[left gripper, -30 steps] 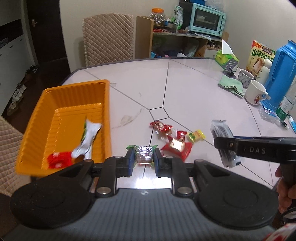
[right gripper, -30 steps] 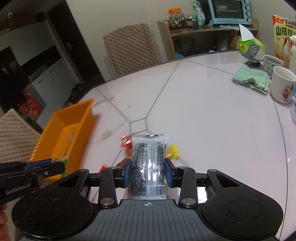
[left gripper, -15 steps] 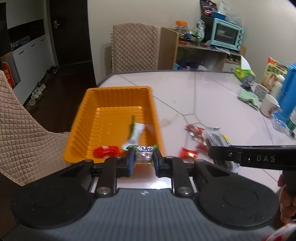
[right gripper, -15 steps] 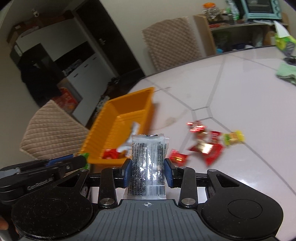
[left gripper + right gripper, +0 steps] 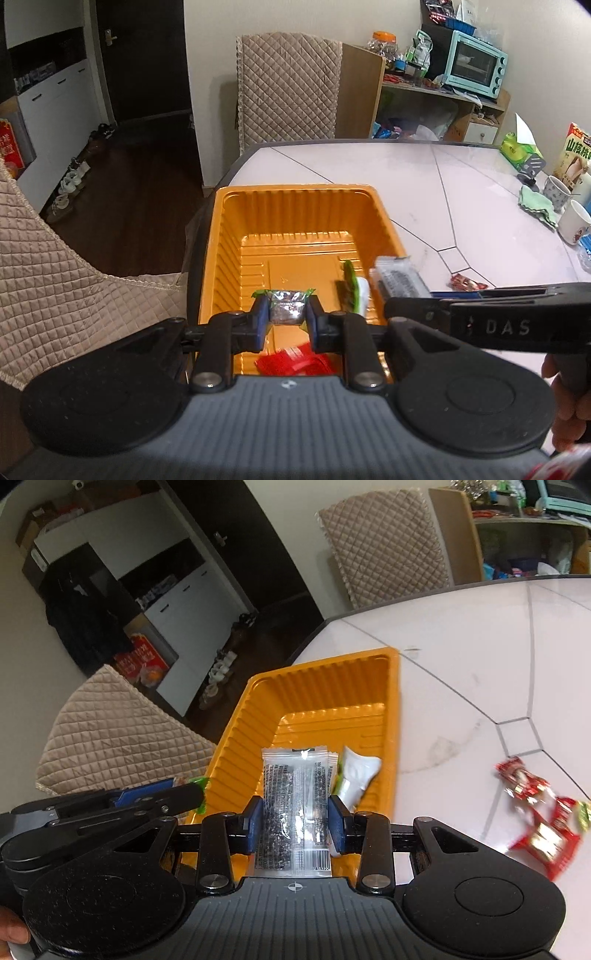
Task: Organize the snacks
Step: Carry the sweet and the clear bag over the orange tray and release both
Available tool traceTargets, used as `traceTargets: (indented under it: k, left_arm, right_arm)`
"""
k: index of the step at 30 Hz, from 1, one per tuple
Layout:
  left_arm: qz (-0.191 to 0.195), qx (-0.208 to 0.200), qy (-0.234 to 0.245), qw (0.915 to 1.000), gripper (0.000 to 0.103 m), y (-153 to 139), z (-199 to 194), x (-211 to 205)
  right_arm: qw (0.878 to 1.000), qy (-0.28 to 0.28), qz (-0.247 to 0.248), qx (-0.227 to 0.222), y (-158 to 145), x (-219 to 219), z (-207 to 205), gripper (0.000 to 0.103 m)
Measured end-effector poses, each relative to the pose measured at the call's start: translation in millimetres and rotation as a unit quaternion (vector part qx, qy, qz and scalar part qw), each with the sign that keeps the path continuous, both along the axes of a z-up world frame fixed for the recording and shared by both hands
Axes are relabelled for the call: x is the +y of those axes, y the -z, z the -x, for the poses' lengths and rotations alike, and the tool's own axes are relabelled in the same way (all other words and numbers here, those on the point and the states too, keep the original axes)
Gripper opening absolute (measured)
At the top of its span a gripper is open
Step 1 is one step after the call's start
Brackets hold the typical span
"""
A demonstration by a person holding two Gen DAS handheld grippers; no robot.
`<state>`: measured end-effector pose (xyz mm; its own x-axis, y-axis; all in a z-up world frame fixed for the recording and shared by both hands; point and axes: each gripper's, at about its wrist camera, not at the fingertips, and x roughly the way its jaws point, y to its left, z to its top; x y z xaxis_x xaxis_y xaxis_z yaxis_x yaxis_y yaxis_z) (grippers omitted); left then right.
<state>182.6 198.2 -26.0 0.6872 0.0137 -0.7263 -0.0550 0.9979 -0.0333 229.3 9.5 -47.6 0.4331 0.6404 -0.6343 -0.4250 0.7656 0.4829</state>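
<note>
Closest, left gripper [image 5: 285,318] clamped on a small silver candy [image 5: 286,304] with green ends, right gripper [image 5: 295,821] clamped on a clear packet [image 5: 294,808] of dark bits, both held over the near end of the orange tray [image 5: 295,206]. Below them in the tray, a red wrapper [image 5: 293,360] and a white-and-green packet [image 5: 356,775]. Farther right on the white counter [image 5: 461,184], loose red snacks [image 5: 532,812], then mugs [image 5: 574,221] and a green cloth [image 5: 535,206]; beyond the counter, a quilted chair [image 5: 288,85].
</note>
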Motion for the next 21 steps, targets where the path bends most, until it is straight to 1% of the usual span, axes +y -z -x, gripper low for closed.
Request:
traceTargets:
  k: [5, 10, 16, 19, 20, 21]
  left_arm:
    - [0.009, 0.017, 0.011, 0.9998, 0.019, 17.2, -27.0, 13.0]
    - [0.015, 0.032, 0.02, 0.9992, 0.02, 30.8, -46.7, 24.4]
    - [0.025, 0.044, 0.029, 0.9983, 0.021, 41.2, -61.4, 29.2]
    - [0.039, 0.05, 0.035, 0.9973, 0.021, 46.0, -67.4, 32.9]
    - [0.041, 0.051, 0.037, 0.9972, 0.022, 47.1, -68.1, 33.5]
    - [0.04, 0.051, 0.037, 0.9972, 0.026, 48.2, -68.9, 34.1]
  right_arm:
    - [1.0, 0.001, 0.015, 0.01, 14.3, 25.2, -25.6, 0.038]
    - [0.999, 0.004, 0.025, 0.019, 25.2, 37.9, -44.2, 0.038]
    - [0.999, 0.013, 0.031, 0.027, 29.6, 42.9, -55.9, 0.038]
    - [0.999, 0.019, 0.034, 0.03, 30.2, 43.1, -58.7, 0.038]
    - [0.999, 0.02, 0.035, 0.031, 30.4, 43.5, -59.2, 0.038]
    - [0.999, 0.022, 0.036, 0.031, 30.6, 43.6, -59.4, 0.038]
